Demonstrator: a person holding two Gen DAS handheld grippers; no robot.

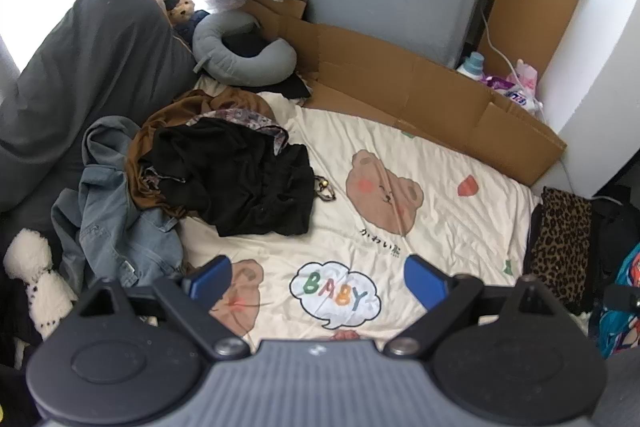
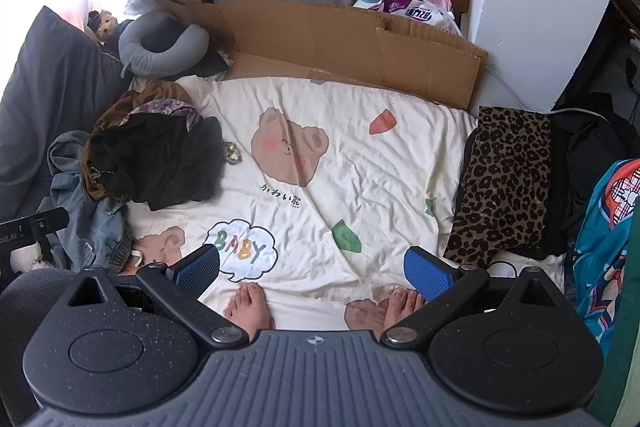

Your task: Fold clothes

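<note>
A heap of unfolded clothes lies at the left of a cream bear-print bed sheet (image 1: 432,227): a black garment (image 1: 240,179) on top, a brown one (image 1: 160,123) under it, blue denim (image 1: 116,227) at the near left. The same black garment (image 2: 160,163) and denim (image 2: 88,219) show in the right wrist view. A folded leopard-print garment (image 2: 504,179) lies at the right edge on dark folded clothes, also seen in the left wrist view (image 1: 564,243). My left gripper (image 1: 318,281) is open and empty above the sheet. My right gripper (image 2: 312,271) is open and empty too.
Flat cardboard (image 1: 400,83) lines the far side of the bed. A grey neck pillow (image 1: 240,55) and a dark pillow (image 1: 88,67) sit at the back left. The person's bare feet (image 2: 248,307) stand on the sheet's near edge. A white plush toy (image 1: 36,279) lies at the near left.
</note>
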